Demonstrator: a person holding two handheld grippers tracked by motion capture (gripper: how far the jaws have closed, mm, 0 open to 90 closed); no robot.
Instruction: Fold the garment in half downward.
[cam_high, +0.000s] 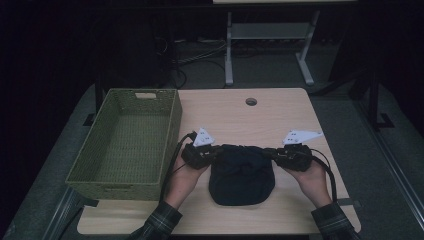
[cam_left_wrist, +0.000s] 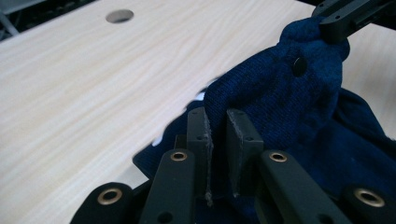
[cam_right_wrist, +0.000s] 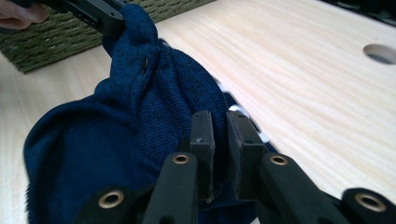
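While both grippers are pinching the dark blue knit garment (cam_high: 241, 172) by its far edge, the cloth is lying bunched on the wooden table (cam_high: 240, 112), just right of the green woven basket (cam_high: 127, 142) and apart from it.

The left gripper (cam_high: 209, 154) is clamping a fold at the garment's left corner; in the left gripper view its fingers (cam_left_wrist: 200, 135) are standing nearly together with knit squeezed between them. The right gripper (cam_high: 274, 153) is doing the same at the right corner, its fingers (cam_right_wrist: 203, 135) closing on a ridge of fabric. A small dark button (cam_left_wrist: 299, 66) is sitting on the stretched strip between the two grips.

Risks, as judged from here:
- Each hold is catching only a thin fold near the edge. A pull sideways or upward is likely to drag the knit out of one pair of jaws, leaving the garment hanging from a single corner.
- The bulk is drooping slack toward the person. If lifted, it could swing and snag on the basket rim.
- Uneven tension between the hands could twist the cloth instead of spreading it flat.
- Stretchy knit is giving under load, so a grip may be loosening unnoticed.
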